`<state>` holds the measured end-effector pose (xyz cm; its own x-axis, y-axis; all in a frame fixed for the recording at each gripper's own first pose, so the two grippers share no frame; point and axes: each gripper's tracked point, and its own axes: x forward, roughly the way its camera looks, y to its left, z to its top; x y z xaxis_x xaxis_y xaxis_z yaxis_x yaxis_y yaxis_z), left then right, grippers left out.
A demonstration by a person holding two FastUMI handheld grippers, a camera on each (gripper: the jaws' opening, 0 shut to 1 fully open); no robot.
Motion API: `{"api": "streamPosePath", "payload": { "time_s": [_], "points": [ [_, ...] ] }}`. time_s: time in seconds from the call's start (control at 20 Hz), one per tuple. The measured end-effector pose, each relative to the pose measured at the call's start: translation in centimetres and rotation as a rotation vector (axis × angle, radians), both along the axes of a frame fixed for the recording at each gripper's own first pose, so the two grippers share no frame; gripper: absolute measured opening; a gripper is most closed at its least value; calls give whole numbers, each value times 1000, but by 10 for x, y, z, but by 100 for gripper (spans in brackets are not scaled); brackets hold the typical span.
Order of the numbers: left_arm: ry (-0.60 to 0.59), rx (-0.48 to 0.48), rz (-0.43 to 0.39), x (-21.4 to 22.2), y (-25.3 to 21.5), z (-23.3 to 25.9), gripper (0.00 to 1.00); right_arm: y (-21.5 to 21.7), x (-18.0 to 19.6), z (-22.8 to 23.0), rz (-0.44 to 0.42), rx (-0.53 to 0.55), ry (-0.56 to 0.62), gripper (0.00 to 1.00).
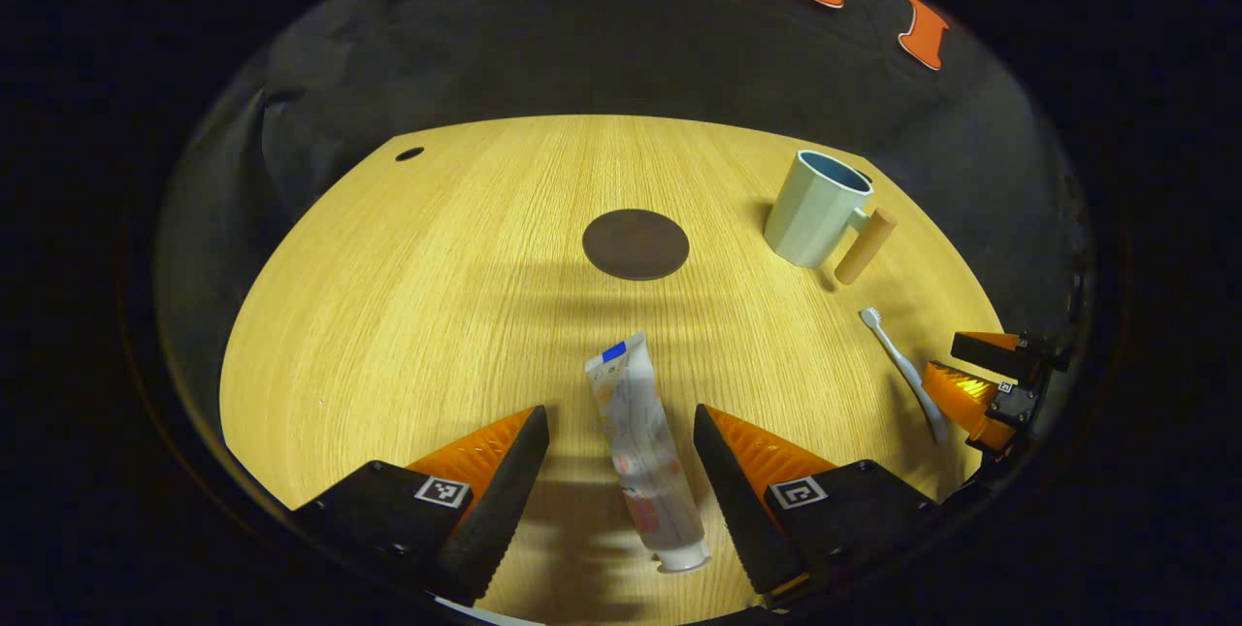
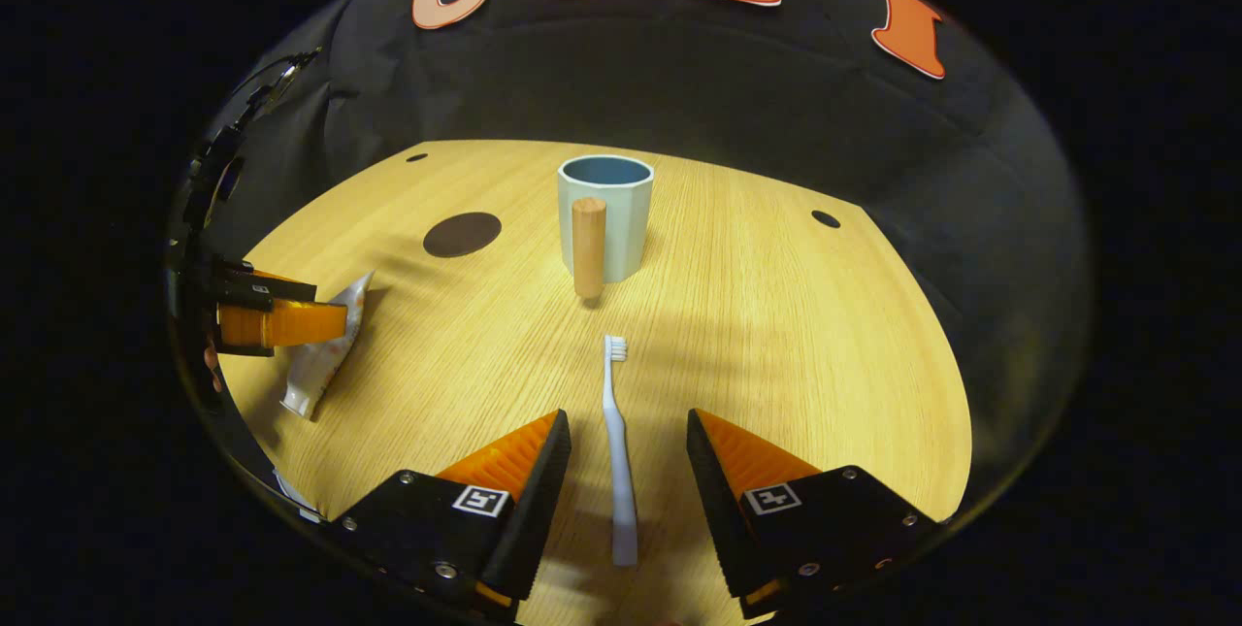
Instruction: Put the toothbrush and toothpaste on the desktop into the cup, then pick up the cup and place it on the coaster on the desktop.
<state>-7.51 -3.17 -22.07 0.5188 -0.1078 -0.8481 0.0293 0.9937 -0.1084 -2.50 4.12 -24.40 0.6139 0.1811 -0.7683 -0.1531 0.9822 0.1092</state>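
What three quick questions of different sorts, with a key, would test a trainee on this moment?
1. True or false: the toothbrush is already in the cup.
2. What lies between the left gripper's open fingers? A) coaster B) toothpaste C) cup
3. Fill in: the right gripper is ____, its fingers on either side of the toothbrush.

Key: 1 false, it lies on the desk; 2 B; 3 open.
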Motion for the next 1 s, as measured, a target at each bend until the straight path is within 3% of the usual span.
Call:
{"api": "streamPosePath", "payload": {
  "time_s": [0.1,0.2,0.25,0.3,0.35,0.4,0.45,0.5,0.65,0.75,0.8,0.9,1.0],
  "points": [
    [30,-5,3,-1,-2,-10,97,1,2,-8,6,-7,27,69],
    [57,-1,7,-3,-3,-16,87,6,2,-16,8,9,58,60],
    [86,14,13,-7,0,-21,87,8,2,-18,1,26,73,57],
    [67,27,8,-2,0,-19,84,9,4,-22,-5,33,81,43],
    [77,35,6,-1,-3,-23,81,7,5,-26,-10,27,91,41],
    [81,48,8,-1,-4,-24,77,7,5,-28,-15,27,99,30],
    [90,70,7,2,-3,-29,75,9,7,-27,-17,35,99,28],
    [95,80,3,4,-5,-27,63,9,6,-26,-17,43,104,24],
    [93,74,2,24,-11,-26,54,13,8,-28,-3,53,111,17],
    [86,74,2,42,-14,-21,38,11,8,-27,4,50,107,11],
    [81,70,3,29,-10,-15,30,12,8,-27,2,50,106,8],
    [67,49,11,37,-13,-19,28,13,7,-26,-4,53,103,6],
    [60,39,2,37,-7,-16,20,16,7,-25,2,71,103,6]
  ]
}}
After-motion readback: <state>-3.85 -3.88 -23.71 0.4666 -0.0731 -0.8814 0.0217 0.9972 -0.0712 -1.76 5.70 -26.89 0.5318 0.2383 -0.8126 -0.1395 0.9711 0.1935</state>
